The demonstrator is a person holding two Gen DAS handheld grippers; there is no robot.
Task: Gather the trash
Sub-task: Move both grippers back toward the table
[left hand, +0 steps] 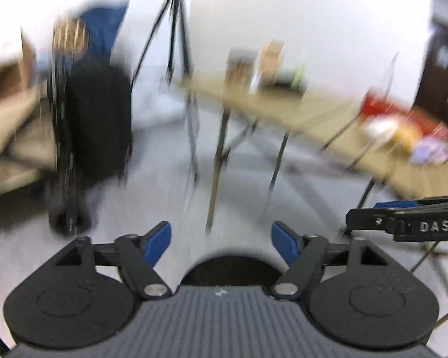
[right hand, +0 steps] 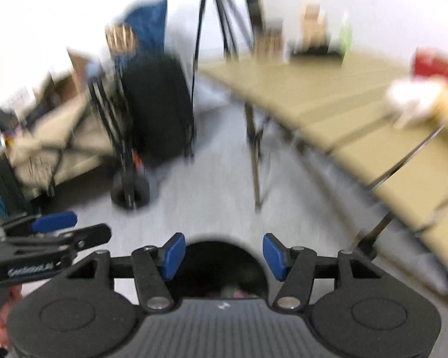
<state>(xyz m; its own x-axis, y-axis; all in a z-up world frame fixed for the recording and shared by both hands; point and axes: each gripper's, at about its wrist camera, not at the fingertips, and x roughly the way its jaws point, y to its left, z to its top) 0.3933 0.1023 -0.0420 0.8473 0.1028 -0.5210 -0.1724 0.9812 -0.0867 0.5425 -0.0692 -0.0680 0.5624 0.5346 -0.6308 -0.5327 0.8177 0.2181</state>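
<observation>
Both empty: left gripper (left hand: pixel 221 243) wide, right gripper (right hand: pixel 224 256) half open, blurred table (right hand: pixel 358 137) and trash (left hand: pixel 403 131) ahead.

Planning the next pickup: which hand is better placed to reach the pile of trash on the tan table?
Probably right. The trash pile lies far right in both views, and the right gripper, open and empty, is on that side of the left gripper.

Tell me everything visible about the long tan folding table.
The long tan folding table has a slatted-looking top on thin dark legs and stands on a pale grey floor. Blurred boxes sit at its far end, and red and white litter lies on its near right part. Neither tongs touch it. Motion blur hides finer detail.
</observation>
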